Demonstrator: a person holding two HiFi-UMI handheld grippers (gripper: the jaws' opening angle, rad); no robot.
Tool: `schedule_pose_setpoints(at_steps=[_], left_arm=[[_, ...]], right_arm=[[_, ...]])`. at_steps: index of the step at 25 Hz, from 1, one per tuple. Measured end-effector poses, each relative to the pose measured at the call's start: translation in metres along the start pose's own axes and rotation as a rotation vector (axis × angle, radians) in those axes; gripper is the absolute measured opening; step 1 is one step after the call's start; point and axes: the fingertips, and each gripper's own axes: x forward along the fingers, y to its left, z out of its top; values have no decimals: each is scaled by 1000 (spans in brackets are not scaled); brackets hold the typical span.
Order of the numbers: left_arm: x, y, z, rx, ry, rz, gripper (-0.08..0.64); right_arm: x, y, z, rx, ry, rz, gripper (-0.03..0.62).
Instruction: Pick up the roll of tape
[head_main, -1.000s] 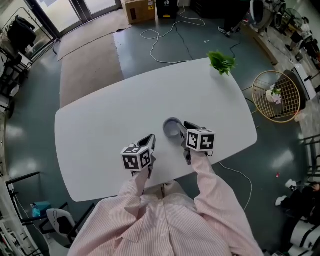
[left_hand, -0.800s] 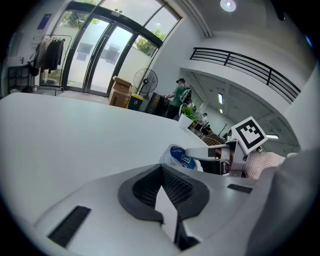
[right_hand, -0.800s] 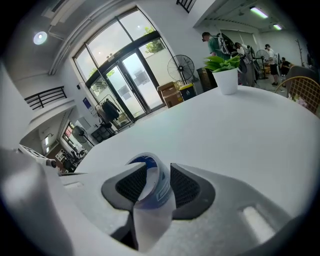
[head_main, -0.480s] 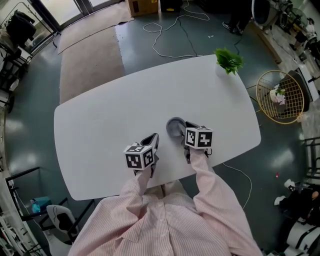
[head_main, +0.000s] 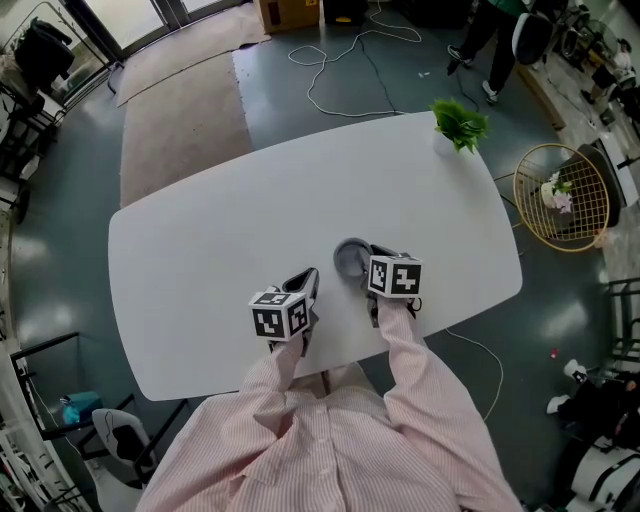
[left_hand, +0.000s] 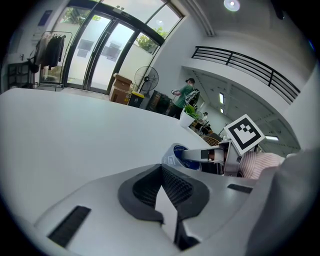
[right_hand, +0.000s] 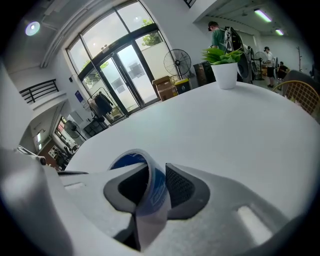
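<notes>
The roll of tape (head_main: 346, 256), grey outside with blue print, lies flat on the white table (head_main: 220, 230) near its front edge. My right gripper (head_main: 361, 264) is down on it. In the right gripper view the roll's wall (right_hand: 158, 194) stands between the two pads while the jaws are closing; I see no firm squeeze. My left gripper (head_main: 308, 276) hovers a hand's width left of the roll, shut with nothing in it (left_hand: 161, 168). The left gripper view shows the tape (left_hand: 175, 154) with a finger of the right gripper (left_hand: 207, 155) across it.
A potted plant (head_main: 458, 125) stands at the table's far right corner. A wire basket (head_main: 555, 192) sits on the floor to the right, cables (head_main: 340, 70) lie beyond the table, and a person (head_main: 495, 30) walks at the top right.
The right gripper has sunk a little onto the tape's rim. The left gripper has stayed put. A person has walked into view at the top right.
</notes>
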Motion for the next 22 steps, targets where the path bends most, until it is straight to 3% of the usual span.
schedule_pose_setpoints(at_steps=[9, 22], left_arm=[[-5, -8, 5, 12, -28, -4, 1], [-39, -31, 23, 85, -121, -50, 0]], right_arm=[[-11, -5, 1, -44, -15, -37, 94], [-62, 25, 16, -19, -219, 61, 94]])
